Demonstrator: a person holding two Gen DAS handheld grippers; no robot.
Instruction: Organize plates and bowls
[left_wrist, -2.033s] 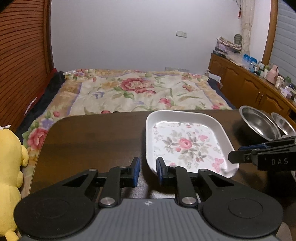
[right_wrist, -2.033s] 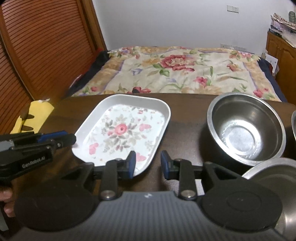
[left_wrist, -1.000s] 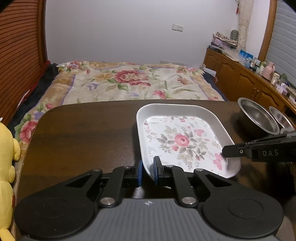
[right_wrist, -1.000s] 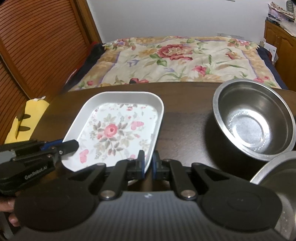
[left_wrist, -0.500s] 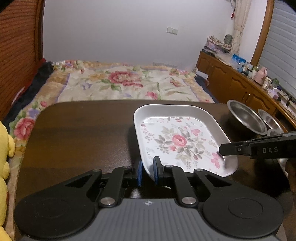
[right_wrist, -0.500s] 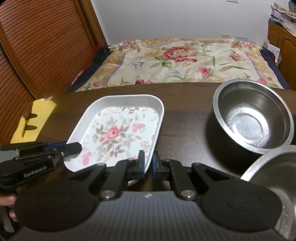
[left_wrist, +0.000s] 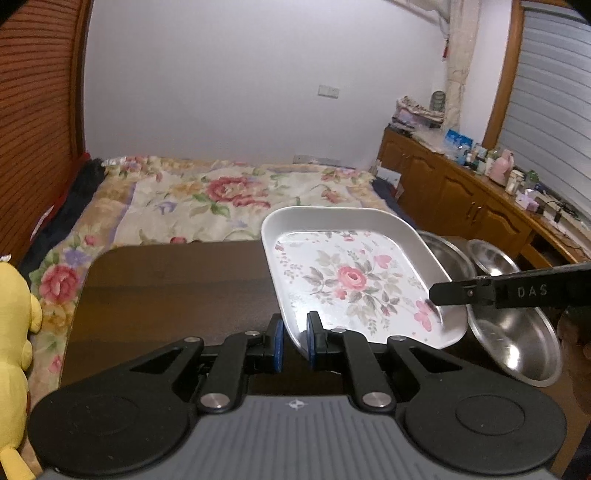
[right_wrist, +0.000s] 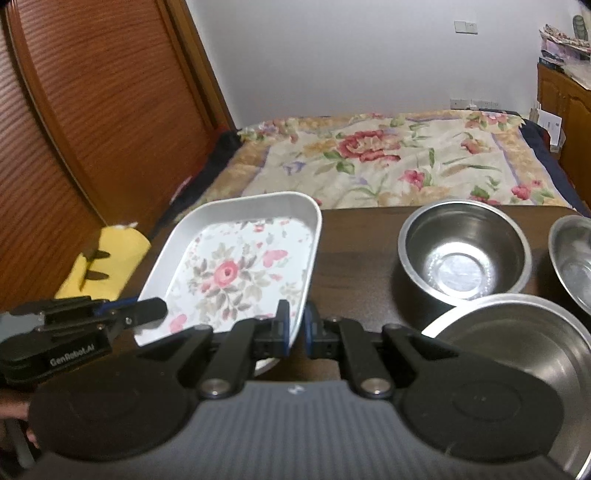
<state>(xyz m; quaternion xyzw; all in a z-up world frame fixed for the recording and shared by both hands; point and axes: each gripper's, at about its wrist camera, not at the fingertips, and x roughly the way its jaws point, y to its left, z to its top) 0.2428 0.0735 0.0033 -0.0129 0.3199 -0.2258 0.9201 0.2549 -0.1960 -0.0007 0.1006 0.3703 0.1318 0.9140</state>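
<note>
A white rectangular plate with a rose print (left_wrist: 347, 277) (right_wrist: 236, 273) is held up off the dark wooden table (left_wrist: 177, 280). My left gripper (left_wrist: 294, 341) is shut on the plate's near left rim. My right gripper (right_wrist: 296, 334) is shut on its near right rim. The right gripper also shows in the left wrist view (left_wrist: 443, 293), and the left one in the right wrist view (right_wrist: 153, 310). Three steel bowls stand to the right: a deep one (right_wrist: 463, 254), a wide one in front (right_wrist: 517, 354) and one at the right edge (right_wrist: 574, 258).
A yellow plush toy (left_wrist: 13, 325) sits off the table's left edge. A bed with a floral cover (left_wrist: 229, 195) lies beyond the far edge. Wooden cabinets with clutter (left_wrist: 480, 199) run along the right wall. A slatted wooden door (right_wrist: 92, 110) is at the left.
Both grippers closed on the plate's near rim, one at each side, then lifted it off the table; its far edge now rises above the table's far edge.
</note>
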